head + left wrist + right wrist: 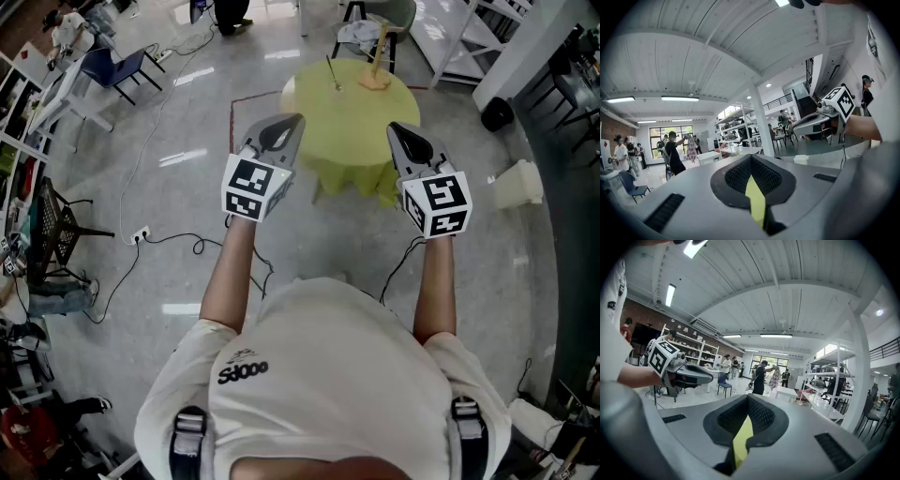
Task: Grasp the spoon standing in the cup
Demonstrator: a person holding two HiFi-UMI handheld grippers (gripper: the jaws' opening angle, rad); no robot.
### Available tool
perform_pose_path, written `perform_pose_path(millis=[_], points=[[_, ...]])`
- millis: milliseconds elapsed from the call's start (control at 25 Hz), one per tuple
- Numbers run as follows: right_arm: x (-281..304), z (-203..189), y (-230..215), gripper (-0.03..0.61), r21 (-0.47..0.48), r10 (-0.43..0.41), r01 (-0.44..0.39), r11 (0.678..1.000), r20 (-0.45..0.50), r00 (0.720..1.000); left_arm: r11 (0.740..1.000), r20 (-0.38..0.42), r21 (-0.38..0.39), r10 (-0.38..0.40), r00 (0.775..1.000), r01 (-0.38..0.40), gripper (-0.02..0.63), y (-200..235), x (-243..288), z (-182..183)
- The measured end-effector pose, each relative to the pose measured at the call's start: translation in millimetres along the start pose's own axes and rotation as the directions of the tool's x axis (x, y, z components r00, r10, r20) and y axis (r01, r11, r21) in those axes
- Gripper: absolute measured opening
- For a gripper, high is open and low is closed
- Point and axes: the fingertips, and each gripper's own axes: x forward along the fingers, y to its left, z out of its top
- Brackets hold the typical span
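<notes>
A round table (323, 122) with a yellow-green cloth stands ahead on the floor. Near its far side a thin dark spoon (332, 72) stands upright; the cup under it is too small to make out. A tan wooden object (376, 67) stands to its right. My left gripper (292, 122) and right gripper (395, 128) are held side by side in the air before the table's near edge, both with jaws together and nothing held. In the left gripper view the jaws (751, 159) meet; the right gripper view shows its jaws (748, 398) likewise, aimed across the room.
A chair (377, 17) stands behind the table and a blue chair (116, 67) at the far left. Cables (173, 240) trail over the floor on the left. A white bin (517, 184) sits to the right, below white shelving (469, 33). Several people (761, 377) stand far off.
</notes>
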Motion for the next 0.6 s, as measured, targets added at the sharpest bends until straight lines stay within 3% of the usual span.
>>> perform_pose_path(millis=[480,600], points=[[-4,-15,-37,0.021,0.131,0.045,-0.053,0.990,0.065,0.997,0.999,-0.041,-0.021,0.043,0.998,-0.044,0.028,-16,36,-6],[2,-27,-45,0.021,0.115,0.083,-0.087,0.990,0.044,0.996,0.997,-0.053,-0.021,0.067,0.996,-0.068,0.028,-20,47,-6]])
